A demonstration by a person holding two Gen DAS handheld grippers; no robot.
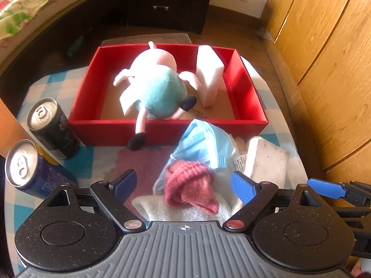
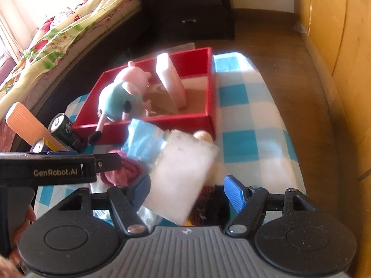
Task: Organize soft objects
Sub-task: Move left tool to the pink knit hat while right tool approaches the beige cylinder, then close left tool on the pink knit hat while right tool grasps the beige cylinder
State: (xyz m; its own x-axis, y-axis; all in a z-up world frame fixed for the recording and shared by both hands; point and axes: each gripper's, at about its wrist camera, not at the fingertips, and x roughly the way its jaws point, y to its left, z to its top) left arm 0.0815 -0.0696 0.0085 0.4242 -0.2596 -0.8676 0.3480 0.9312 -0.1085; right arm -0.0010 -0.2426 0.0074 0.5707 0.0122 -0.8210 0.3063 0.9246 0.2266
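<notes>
A red box (image 1: 245, 88) (image 2: 209, 85) holds a pig plush toy (image 1: 153, 85) (image 2: 123, 92) and an upright white sponge (image 1: 208, 74) (image 2: 171, 81). In front of it lies a pile: a blue face mask (image 1: 204, 141) (image 2: 143, 141), a pink knitted piece (image 1: 187, 185) (image 2: 125, 171), a white towel (image 1: 185, 210) and a white sponge block (image 1: 266, 162) (image 2: 183, 176). My left gripper (image 1: 185, 187) is open around the pink knit. My right gripper (image 2: 187, 197) is open around the white block; its blue finger (image 1: 324, 187) shows in the left wrist view.
Two drink cans (image 1: 49, 127) (image 1: 25, 166) stand at the left on the blue-checked cloth (image 2: 243, 120). A bed (image 2: 46, 34), a dark drawer unit (image 1: 162, 0) and wooden wardrobe doors (image 1: 324, 46) surround the spot. An orange ribbed object (image 2: 25, 125) is at the left.
</notes>
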